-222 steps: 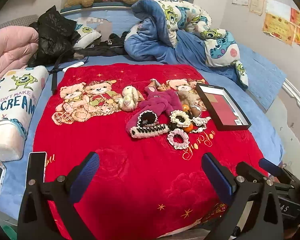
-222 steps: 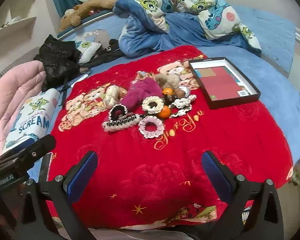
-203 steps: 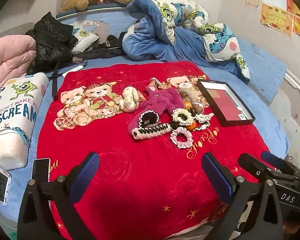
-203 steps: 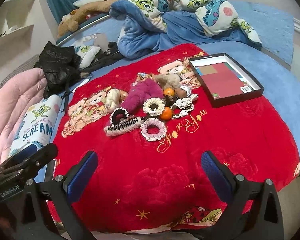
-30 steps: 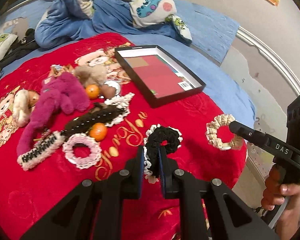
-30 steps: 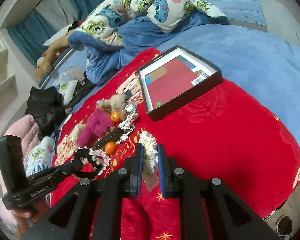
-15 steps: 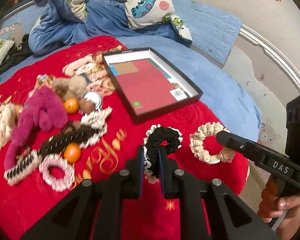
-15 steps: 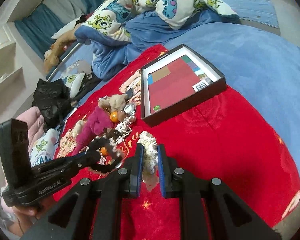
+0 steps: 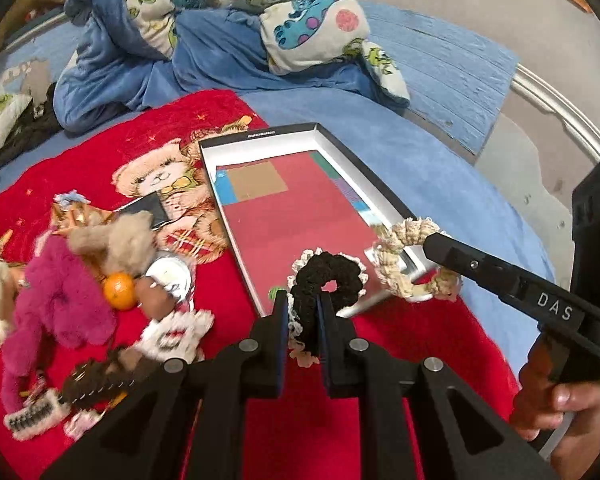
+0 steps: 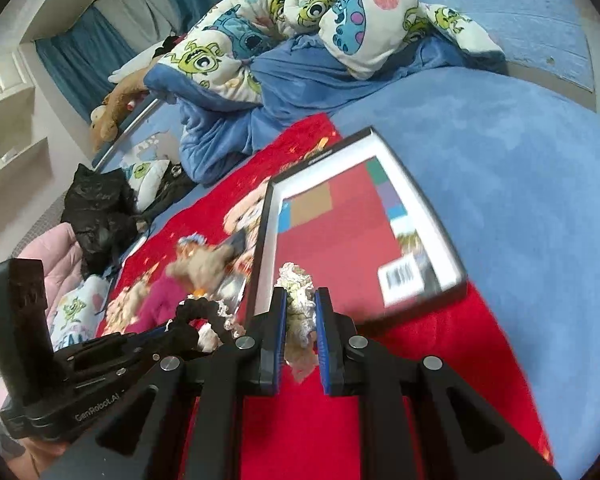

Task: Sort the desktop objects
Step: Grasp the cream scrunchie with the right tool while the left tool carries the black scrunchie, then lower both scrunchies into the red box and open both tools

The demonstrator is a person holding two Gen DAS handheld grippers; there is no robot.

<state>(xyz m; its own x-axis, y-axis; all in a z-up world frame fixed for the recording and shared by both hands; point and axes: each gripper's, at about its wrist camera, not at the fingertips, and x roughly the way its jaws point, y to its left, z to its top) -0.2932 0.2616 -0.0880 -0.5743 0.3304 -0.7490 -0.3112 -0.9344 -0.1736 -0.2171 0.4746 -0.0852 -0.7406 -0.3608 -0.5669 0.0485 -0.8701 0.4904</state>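
Two crocheted scrunchies are being held, one per gripper, above the near end of an open box. Black scrunchie (image 9: 327, 276), white lace trim: the left gripper (image 9: 303, 312) is clenching it between blue-padded fingers (image 9: 281, 312), the ring standing upright over the box's near left corner. Cream scrunchie (image 9: 396, 258): the right gripper (image 10: 300, 320) is clamping it, and in the left wrist view it is hanging over the box's near right corner, just right of the black one and apart from it. In the right wrist view the cream scrunchie (image 10: 298, 300) is bunching up between the pads, with the black scrunchie (image 10: 198, 314) showing to the left at the tip of the other tool.

Box (image 9: 260, 136): shallow, black-walled, white inner rim, red floor with a tan patch and coloured squares, a barcode label at the near right; it is lying half on the red blanket (image 9: 400, 344) and half on the blue bedcover (image 9: 440, 168).

Items lying left of the box on the blanket:
- magenta plush (image 9: 56, 292)
- tan plush (image 9: 116, 240)
- orange fruit (image 9: 119, 285), touching a brown egg-shaped piece (image 9: 154, 294)
- round silver lid (image 9: 168, 274)
- white lace scrunchie (image 9: 172, 334), blurred
- dark hair clip (image 9: 96, 376)

A rumpled cartoon-print quilt (image 9: 220, 8) is lying at the far side.
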